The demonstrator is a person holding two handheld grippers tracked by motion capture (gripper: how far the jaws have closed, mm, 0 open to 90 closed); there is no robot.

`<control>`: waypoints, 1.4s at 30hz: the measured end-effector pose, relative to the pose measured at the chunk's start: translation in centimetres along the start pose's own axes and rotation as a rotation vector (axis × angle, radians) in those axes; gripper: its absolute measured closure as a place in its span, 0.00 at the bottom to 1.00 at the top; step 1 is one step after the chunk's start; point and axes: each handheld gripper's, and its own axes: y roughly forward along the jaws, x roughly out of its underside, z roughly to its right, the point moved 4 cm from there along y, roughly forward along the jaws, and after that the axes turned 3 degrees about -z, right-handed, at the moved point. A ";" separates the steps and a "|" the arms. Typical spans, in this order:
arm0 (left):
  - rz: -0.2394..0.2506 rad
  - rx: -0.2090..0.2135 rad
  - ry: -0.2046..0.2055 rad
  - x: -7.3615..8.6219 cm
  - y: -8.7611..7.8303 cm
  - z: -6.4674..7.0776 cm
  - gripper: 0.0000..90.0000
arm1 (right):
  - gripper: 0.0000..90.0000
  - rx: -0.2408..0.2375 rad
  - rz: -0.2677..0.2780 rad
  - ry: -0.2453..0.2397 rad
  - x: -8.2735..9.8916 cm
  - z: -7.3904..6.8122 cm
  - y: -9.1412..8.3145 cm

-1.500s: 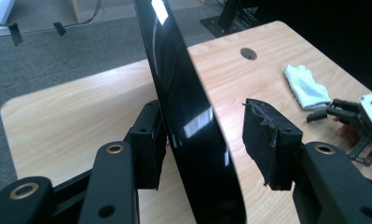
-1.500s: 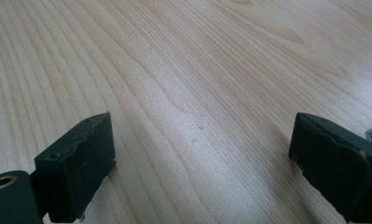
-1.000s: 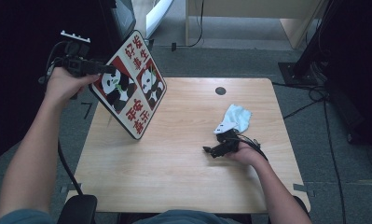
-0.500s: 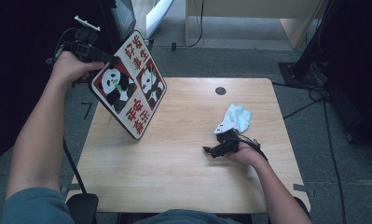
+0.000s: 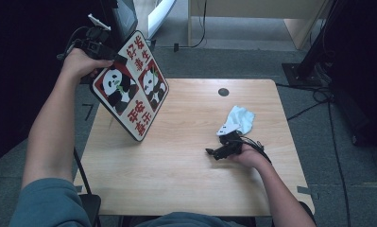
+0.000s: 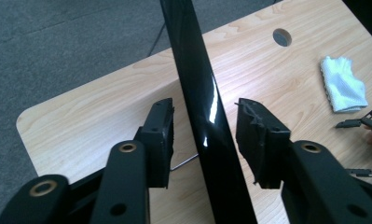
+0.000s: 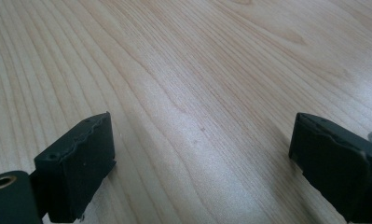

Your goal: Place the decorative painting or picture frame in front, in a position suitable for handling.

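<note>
One panda board, one white cloth, two grippers

Tilted panda board blocks the table's left-rear corner. White cloth lies right of centre, just beyond the right gripper. Bare wood between board and cloth gives open passage.

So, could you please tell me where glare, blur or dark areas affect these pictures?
High view: the floor left of the table is almost black, while the panda board is well lit. Left gripper view: a bright glare streak runs down the board's glossy black edge. Right gripper view: the near wood grain is soft, slightly out of focus.
</note>
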 end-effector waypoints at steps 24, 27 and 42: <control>-0.186 0.006 -0.057 -0.5 0.4 2.6 0.89 | 0.08 0.000 0.002 0.002 0.0 0.0 0.0; -0.170 0.036 -0.044 -0.3 -0.1 3.5 0.91 | 0.08 0.000 0.000 0.002 0.0 0.0 0.0; -0.196 0.088 0.060 2.7 -1.0 10.2 0.91 | 0.08 -0.001 0.000 0.000 0.0 0.0 0.0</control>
